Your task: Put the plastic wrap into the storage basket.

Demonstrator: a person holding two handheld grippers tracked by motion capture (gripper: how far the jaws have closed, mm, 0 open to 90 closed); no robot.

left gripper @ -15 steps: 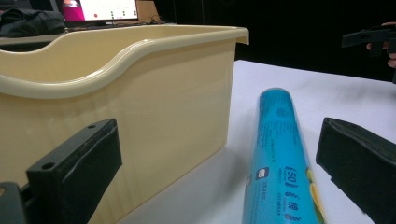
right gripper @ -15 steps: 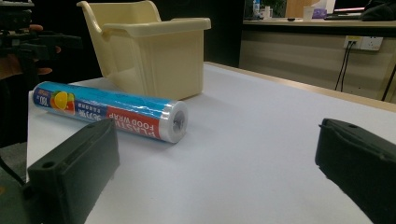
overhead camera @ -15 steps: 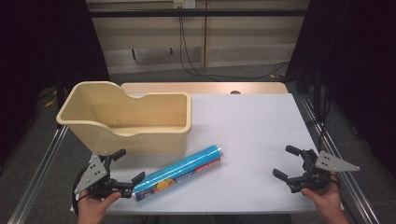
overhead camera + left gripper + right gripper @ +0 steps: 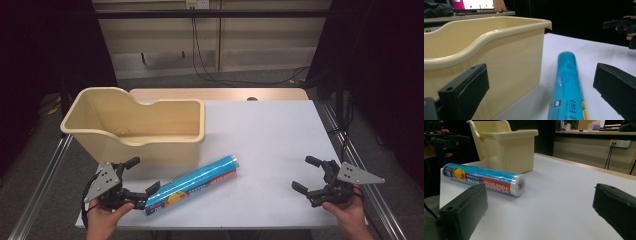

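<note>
Lying on the bench (image 4: 280, 135) just in front of the bin (image 4: 150, 131), the roll (image 4: 192, 184) sits within reach between left gripper (image 4: 141, 176) and right gripper (image 4: 307, 174), both spread apart and empty, likely for pickup.

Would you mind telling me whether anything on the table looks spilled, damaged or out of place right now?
Nothing stands out. The cream plastic bin stands upright and looks empty, the roll of food wrap lies intact at an angle in front of it, and the left gripper and right gripper are both open.
</note>
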